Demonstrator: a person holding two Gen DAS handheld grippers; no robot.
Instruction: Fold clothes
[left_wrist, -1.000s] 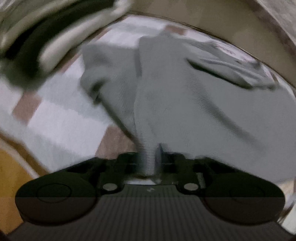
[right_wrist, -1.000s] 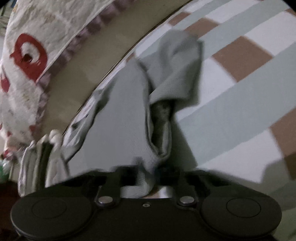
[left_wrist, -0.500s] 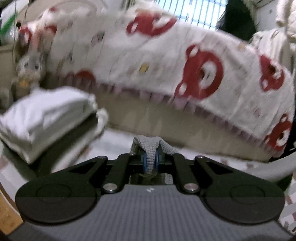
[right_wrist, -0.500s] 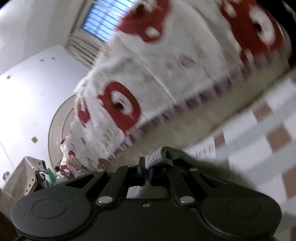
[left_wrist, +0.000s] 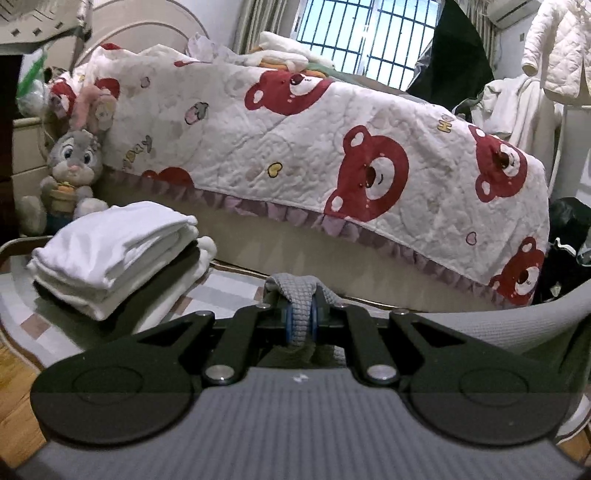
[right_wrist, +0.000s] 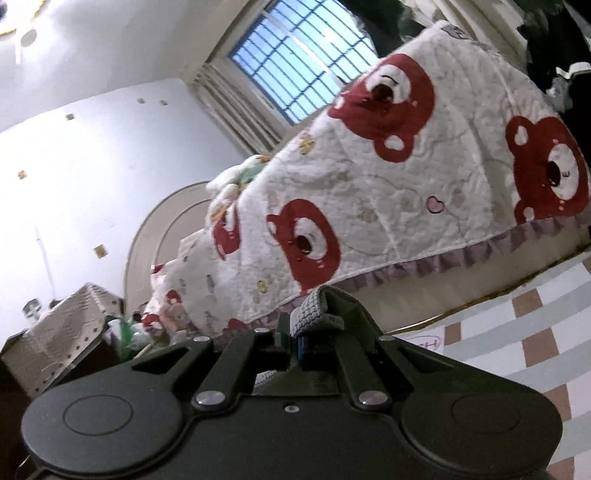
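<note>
Left gripper (left_wrist: 299, 326): fingers clamped on folded edge of grey knit garment (left_wrist: 293, 295), cloth bunched between blue pads, rest trailing off to right edge of left wrist view. Right gripper (right_wrist: 301, 338): fingers pinched tight on another ribbed edge of same grey cloth. Garment held up off checked brown-and-white rug (right_wrist: 532, 373). Just beyond, at left, stack of folded white clothes (left_wrist: 114, 254) on rug. Behind: grey plush rabbit (left_wrist: 70, 173), bed under white quilt with red bear print (left_wrist: 332, 162). Farthest: barred window (left_wrist: 365, 33).
</note>
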